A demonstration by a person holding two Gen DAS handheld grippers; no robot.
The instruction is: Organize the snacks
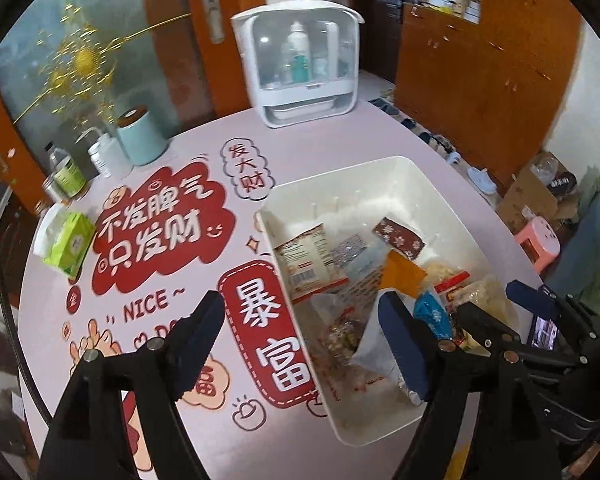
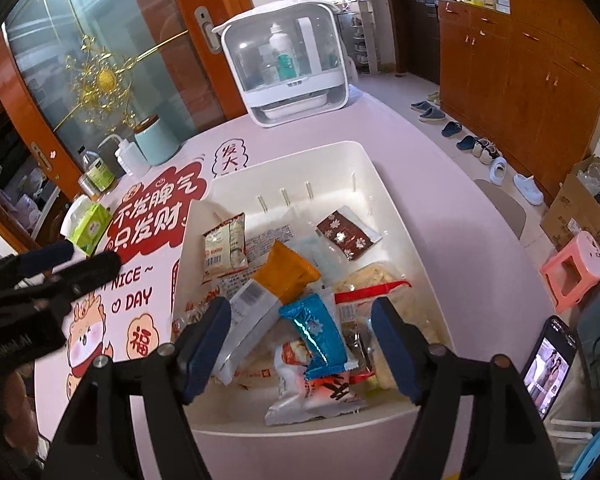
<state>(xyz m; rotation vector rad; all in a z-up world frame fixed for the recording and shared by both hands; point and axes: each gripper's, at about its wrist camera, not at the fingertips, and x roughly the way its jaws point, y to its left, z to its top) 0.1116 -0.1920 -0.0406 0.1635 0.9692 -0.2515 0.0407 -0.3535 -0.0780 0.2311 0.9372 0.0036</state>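
Observation:
A white bin (image 1: 384, 168) (image 2: 300, 152) on the pink table holds several snack packets: a beige one (image 1: 304, 260) (image 2: 226, 250), a brown flowered one (image 1: 400, 238) (image 2: 346, 236), an orange one (image 1: 402, 276) (image 2: 290, 272) and a blue one (image 1: 432, 314) (image 2: 318, 332). My left gripper (image 1: 304, 336) is open and empty, straddling the bin's left wall. My right gripper (image 2: 300, 348) is open and empty over the bin's near end, above the blue packet. It also shows in the left wrist view (image 1: 496, 320).
A white cosmetics case (image 1: 300, 68) (image 2: 288, 64) stands at the table's far side. A mint canister (image 1: 142, 138), bottles (image 1: 66, 172) and a green tissue pack (image 1: 70, 246) sit at the left. A phone (image 2: 550, 366) lies at right. A pink stool (image 2: 574, 270) stands on the floor.

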